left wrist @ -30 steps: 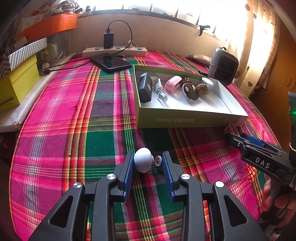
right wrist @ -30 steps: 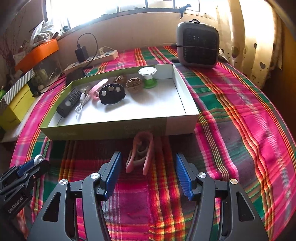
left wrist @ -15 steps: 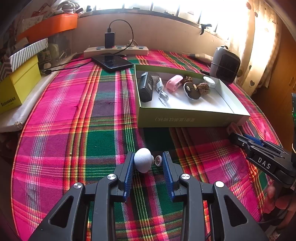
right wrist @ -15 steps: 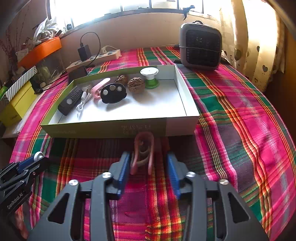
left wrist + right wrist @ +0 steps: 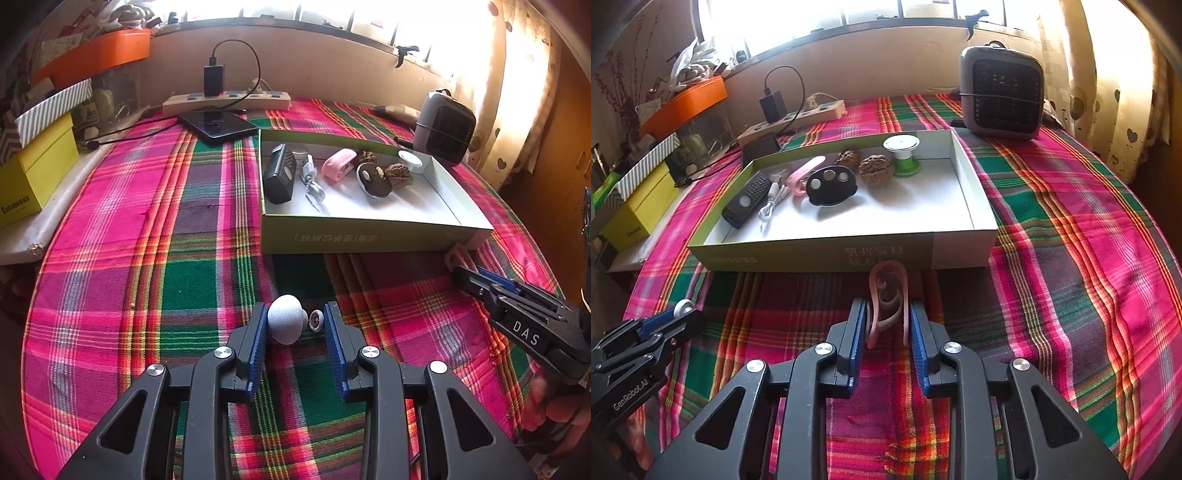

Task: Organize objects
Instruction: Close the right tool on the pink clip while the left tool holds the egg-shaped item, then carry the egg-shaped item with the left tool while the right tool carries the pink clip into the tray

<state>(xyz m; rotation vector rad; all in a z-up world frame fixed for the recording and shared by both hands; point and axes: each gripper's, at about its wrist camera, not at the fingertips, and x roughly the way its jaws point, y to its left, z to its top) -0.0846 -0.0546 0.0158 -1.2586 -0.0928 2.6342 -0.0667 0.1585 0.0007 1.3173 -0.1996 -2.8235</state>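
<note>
My left gripper [image 5: 295, 328] is shut on a small white mushroom-shaped object [image 5: 286, 323] with a round silver foot, held just above the plaid cloth. My right gripper [image 5: 888, 326] is shut on a pink clip [image 5: 888, 295] right in front of the green box [image 5: 775, 254]. The box holds a black remote [image 5: 746, 199], a white cable [image 5: 772, 206], a pink item [image 5: 803, 173], a black oval case [image 5: 831, 184], two walnuts [image 5: 873, 168] and a green spool [image 5: 905, 155]. The box also shows in the left wrist view [image 5: 369, 238].
A small heater [image 5: 1001, 99] stands behind the box at the right. A power strip [image 5: 225, 99] and a phone [image 5: 218, 125] lie at the back. Yellow [image 5: 33, 173] and striped boxes sit at the left edge. Plaid cloth [image 5: 129, 258] covers the table.
My right gripper has closed on the pink clip and lifted it slightly toward the box. My left gripper keeps its hold on the white object and has barely moved.
</note>
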